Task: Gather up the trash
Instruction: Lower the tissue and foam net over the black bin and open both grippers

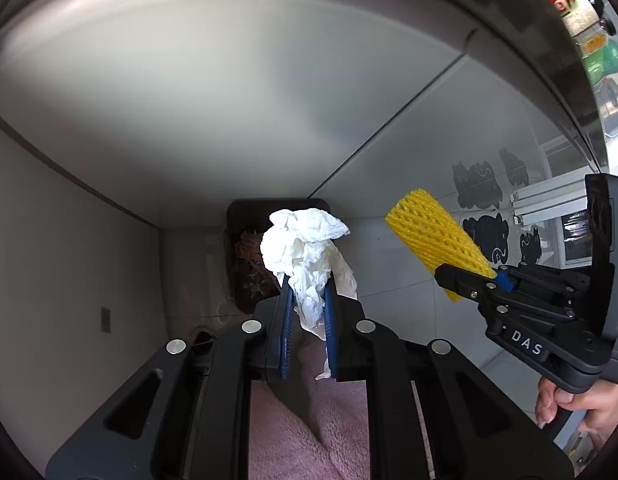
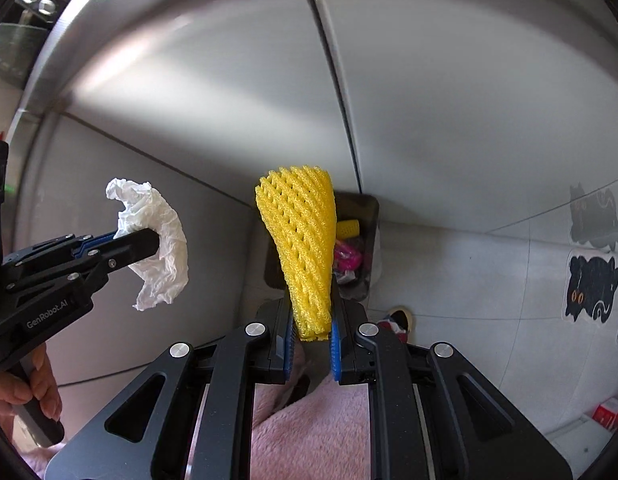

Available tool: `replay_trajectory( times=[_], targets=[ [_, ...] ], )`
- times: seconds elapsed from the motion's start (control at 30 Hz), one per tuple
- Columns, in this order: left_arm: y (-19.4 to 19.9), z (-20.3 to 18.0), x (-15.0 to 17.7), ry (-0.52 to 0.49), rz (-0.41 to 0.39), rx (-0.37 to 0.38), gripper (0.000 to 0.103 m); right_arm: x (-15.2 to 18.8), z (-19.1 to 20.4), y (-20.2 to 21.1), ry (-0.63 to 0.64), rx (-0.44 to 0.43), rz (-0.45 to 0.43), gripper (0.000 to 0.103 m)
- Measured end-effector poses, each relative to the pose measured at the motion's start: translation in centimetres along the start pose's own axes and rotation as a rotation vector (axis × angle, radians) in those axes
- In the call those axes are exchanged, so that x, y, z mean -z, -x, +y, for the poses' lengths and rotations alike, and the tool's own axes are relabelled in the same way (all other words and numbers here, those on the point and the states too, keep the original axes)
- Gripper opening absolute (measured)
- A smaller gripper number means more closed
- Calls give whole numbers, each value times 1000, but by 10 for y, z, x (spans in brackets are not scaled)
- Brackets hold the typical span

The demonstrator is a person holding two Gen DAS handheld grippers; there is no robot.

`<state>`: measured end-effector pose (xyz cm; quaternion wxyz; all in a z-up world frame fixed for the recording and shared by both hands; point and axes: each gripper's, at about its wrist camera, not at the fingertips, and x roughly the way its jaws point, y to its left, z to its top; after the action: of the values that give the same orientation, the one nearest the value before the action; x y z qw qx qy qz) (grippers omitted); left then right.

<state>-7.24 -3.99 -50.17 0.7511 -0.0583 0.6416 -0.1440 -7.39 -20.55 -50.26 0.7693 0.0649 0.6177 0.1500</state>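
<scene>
Clearly two pieces of trash are held, one per gripper. At centre of the left wrist view, the left gripper (image 1: 307, 300) has its jaws pinching a crumpled white paper tissue (image 1: 305, 248), which rises above the blue pads and trails below them. Behind it, touching the grey cabinet wall (image 1: 229, 100), stands one dark rectangular trash bin (image 1: 245, 216) with brownish scraps inside. At right of that frame, the right gripper (image 1: 489, 280), gripped by a hand (image 1: 569, 404), has its jaws closed on a yellow foam mesh fruit sleeve (image 1: 433, 232).

In the right wrist view, the tissue sits at left, well apart from the sleeve at centre; the bin's rim shows just right of the sleeve, holding a second yellow mesh piece (image 2: 347, 230) and pink wrappers (image 2: 347, 258). Open tiled floor (image 2: 469, 280) spreads rightward to three black cat stickers (image 2: 589, 284).
</scene>
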Motion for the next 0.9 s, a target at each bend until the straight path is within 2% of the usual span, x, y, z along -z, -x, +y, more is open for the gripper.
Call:
replay_trajectory(
  times=[0.1, 0.27, 0.5, 0.67, 0.7, 0.9],
  targets=[
    [-27, 7, -6, 10, 43, 8, 12, -4, -8, -28, -21, 6, 16, 15],
    [-63, 16, -15, 5, 63, 6, 13, -6, -15, -69, -63, 1, 46, 15],
    [-106, 19, -25, -15, 100, -13, 13, -7, -14, -101, -75, 8, 55, 15],
    [-124, 17, -29, -21, 137, -2, 14, -5, -14, -119, -77, 4, 75, 15],
    [-125, 17, -29, -20, 139, -3, 15, -6, -14, -121, -73, 6, 79, 18],
    [-131, 23, -29, -4, 148, 0, 19, -6, -12, -126, -47, 12, 96, 19]
  ],
)
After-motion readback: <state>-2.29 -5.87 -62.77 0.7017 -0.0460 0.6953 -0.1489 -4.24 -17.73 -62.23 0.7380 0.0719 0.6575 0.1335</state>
